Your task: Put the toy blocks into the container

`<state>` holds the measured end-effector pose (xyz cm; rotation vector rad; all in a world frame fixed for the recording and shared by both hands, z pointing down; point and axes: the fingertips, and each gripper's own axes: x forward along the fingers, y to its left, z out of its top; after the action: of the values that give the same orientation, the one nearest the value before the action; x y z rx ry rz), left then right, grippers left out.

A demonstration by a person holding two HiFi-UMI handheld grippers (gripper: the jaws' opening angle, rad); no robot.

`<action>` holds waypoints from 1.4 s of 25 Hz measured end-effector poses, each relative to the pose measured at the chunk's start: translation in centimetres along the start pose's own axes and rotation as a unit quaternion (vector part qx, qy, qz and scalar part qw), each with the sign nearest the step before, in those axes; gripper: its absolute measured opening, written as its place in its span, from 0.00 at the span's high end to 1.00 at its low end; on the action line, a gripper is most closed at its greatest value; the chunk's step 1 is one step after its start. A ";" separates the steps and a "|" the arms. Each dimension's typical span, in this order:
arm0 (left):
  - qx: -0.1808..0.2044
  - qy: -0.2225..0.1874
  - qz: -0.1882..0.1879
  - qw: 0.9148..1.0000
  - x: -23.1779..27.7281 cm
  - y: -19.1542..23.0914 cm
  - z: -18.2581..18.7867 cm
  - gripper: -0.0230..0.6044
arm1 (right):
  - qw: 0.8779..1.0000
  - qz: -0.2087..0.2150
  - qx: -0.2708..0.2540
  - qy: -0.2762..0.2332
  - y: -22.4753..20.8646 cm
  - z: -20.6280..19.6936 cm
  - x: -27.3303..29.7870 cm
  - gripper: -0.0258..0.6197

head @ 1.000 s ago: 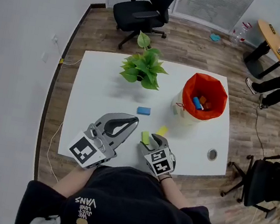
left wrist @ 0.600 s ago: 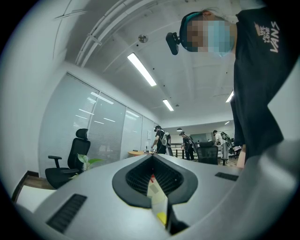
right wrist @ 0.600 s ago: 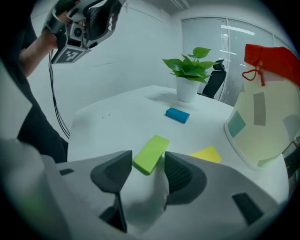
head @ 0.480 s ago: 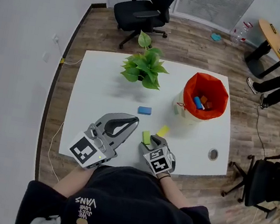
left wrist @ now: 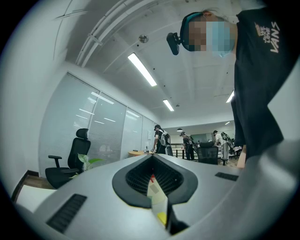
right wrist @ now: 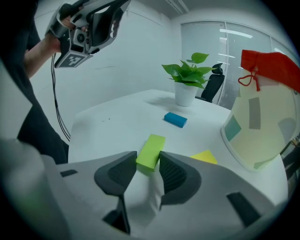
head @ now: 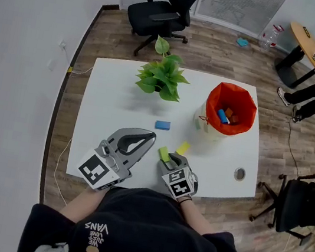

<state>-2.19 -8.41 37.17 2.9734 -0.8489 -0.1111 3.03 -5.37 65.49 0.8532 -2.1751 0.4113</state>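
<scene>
An office; swivel chair (head: 165, 10), glass partitions (left wrist: 110, 136), strip ceiling lights (left wrist: 142, 69)

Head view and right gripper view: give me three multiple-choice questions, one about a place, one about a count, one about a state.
1. Where does the yellow block lie?
A. on the table, between the right gripper and the container
B. inside the container
C. under the potted plant

2. How many blocks are outside the container?
A. one
B. three
C. five

3. The right gripper's jaws are:
A. wide apart and empty
B. closed on the green block
C. closed on the blue block

Answers:
1 A: it sits on bare tabletop, short of the container.
2 B: the blue block, yellow block and green block all show outside it.
3 B: the jaws have just been closing, and their pads press the green block's sides.
</scene>
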 end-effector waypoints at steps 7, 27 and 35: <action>-0.002 0.000 -0.003 1.000 0.1 0.0 -0.1 0.95 | 0.999 -0.011 0.003 -0.049 -1.0 3.2 -2.4 0.71; 0.000 -0.001 -0.030 1.000 1.2 -1.1 0.0 0.95 | 0.975 -0.103 -0.020 -0.198 -7.9 14.4 -14.9 0.71; -0.001 0.001 -0.041 0.999 1.9 -1.6 -0.1 0.95 | 0.965 -0.169 -0.014 -0.200 -13.9 14.8 -17.9 0.71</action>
<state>0.27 -8.00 37.10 3.0056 -0.7267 -0.1113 13.58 -15.23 42.56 1.3588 -2.3216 0.0362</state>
